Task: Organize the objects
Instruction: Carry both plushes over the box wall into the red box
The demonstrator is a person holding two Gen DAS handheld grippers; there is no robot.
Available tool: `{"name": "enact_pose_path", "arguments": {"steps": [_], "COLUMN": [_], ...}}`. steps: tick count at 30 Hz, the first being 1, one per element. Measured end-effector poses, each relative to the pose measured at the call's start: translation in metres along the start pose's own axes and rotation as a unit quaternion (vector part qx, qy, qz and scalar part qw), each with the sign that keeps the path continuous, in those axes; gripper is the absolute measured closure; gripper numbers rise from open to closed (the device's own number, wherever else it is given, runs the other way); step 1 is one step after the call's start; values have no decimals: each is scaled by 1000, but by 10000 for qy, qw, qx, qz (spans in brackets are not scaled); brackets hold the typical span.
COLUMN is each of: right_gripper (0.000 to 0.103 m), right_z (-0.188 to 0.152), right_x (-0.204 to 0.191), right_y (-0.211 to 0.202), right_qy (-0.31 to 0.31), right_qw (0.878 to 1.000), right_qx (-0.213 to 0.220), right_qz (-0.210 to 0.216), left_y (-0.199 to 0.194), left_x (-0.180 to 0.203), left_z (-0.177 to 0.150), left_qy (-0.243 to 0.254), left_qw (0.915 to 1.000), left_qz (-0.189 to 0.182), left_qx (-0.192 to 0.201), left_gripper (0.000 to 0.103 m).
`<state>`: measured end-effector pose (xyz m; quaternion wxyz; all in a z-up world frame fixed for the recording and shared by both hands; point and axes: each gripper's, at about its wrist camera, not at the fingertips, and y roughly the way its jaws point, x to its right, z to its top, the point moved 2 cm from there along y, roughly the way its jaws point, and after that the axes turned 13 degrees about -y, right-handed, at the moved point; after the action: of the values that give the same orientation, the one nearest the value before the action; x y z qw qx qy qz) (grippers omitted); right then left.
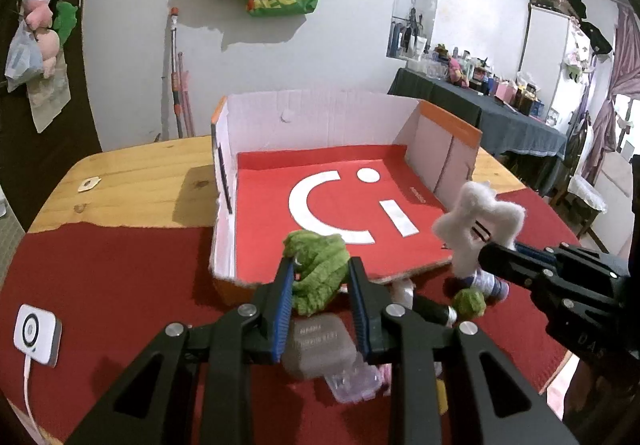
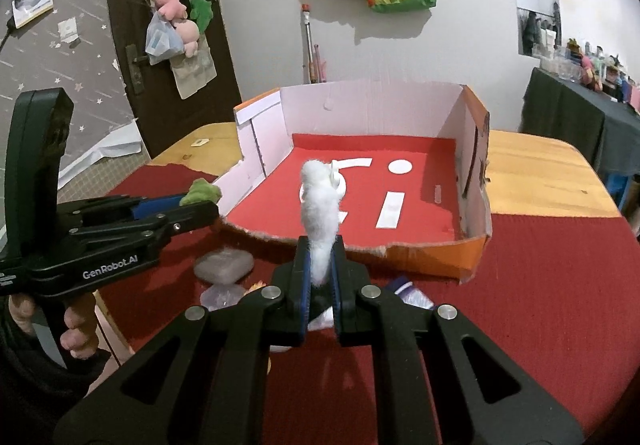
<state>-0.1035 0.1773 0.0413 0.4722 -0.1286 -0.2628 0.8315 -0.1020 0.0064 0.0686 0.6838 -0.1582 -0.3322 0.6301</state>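
My left gripper [image 1: 320,265] is shut on a green plush toy [image 1: 318,273] and holds it above the front edge of the open cardboard box [image 1: 256,117]; the toy also shows in the right wrist view [image 2: 200,192]. My right gripper [image 2: 320,245] is shut on a white fluffy plush toy [image 2: 319,205] just before the box's torn front edge [image 2: 436,249]; that toy also shows in the left wrist view [image 1: 478,221]. The box has a red floor with white marks and holds nothing. Loose items lie under both grippers on the red cloth [image 1: 120,277].
A translucent plastic case [image 1: 320,349], a small bottle [image 1: 490,285], a green ball [image 1: 469,301] and a black tube [image 1: 432,311] lie in front of the box. A white device with a cable [image 1: 37,333] sits at the left. Bare wooden table [image 2: 540,173] flanks the box.
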Motion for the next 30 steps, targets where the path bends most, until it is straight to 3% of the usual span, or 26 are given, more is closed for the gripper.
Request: {"name": "enact_pose_path", "arguments": {"steps": [30], "right_gripper": [95], "right_z": [39], "right_x": [51], "right_y": [84], "right_qy": [198], "right_qw": [9976], "right_qx": [-658], "right_qz": [27], "left_y": [90], "left_x": [0], "left_z": [49], "left_qy": [-47], "left_qw": [9980], "left_qz": [104], "left_qx": [-629], "left_gripper": [75]}}
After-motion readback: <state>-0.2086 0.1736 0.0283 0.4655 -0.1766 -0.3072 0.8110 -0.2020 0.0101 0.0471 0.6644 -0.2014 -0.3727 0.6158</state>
